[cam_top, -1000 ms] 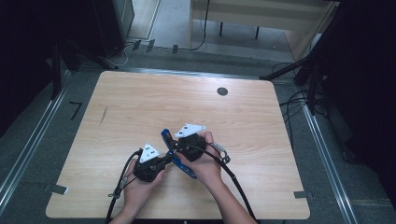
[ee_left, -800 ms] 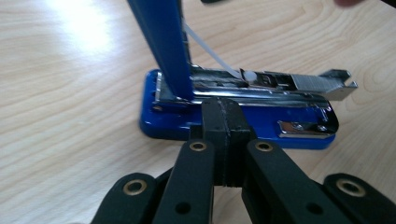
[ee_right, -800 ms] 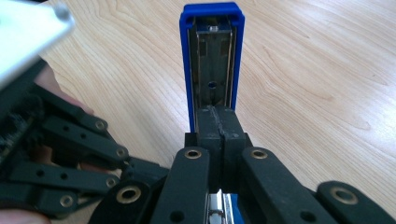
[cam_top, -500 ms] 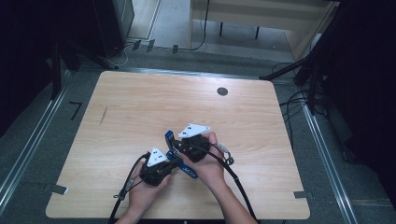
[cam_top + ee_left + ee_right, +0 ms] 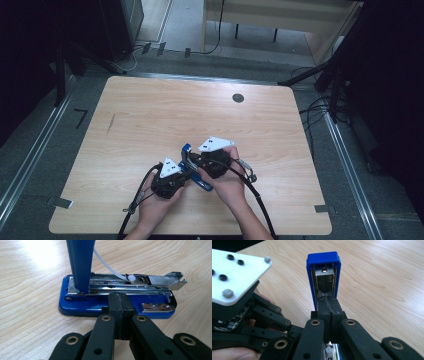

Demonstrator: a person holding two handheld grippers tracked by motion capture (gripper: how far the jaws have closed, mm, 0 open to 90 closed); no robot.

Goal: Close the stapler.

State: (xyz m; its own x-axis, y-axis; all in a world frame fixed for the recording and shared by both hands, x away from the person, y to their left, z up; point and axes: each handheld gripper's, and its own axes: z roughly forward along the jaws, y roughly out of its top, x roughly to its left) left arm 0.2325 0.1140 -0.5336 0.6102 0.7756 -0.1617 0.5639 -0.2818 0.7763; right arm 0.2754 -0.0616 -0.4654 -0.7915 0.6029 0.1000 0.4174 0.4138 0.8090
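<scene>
Blue stapler (image 5: pixel 117 302) lies at near-centre of the table (image 5: pixel 150 115), lid (image 5: pixel 323 272) swung up. Both tongs are clenched, holding nothing: left gripper (image 5: pixel 122 302) at its base, right gripper (image 5: pixel 328 305) against lid. Advice: keep base pinned & push lid slowly, w/o slipping.

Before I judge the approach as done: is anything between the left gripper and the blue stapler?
Nothing visible. The left gripper, jaws shut, sits right at the side of the stapler base, with only bare table around; the lid stands open, upright.
</scene>
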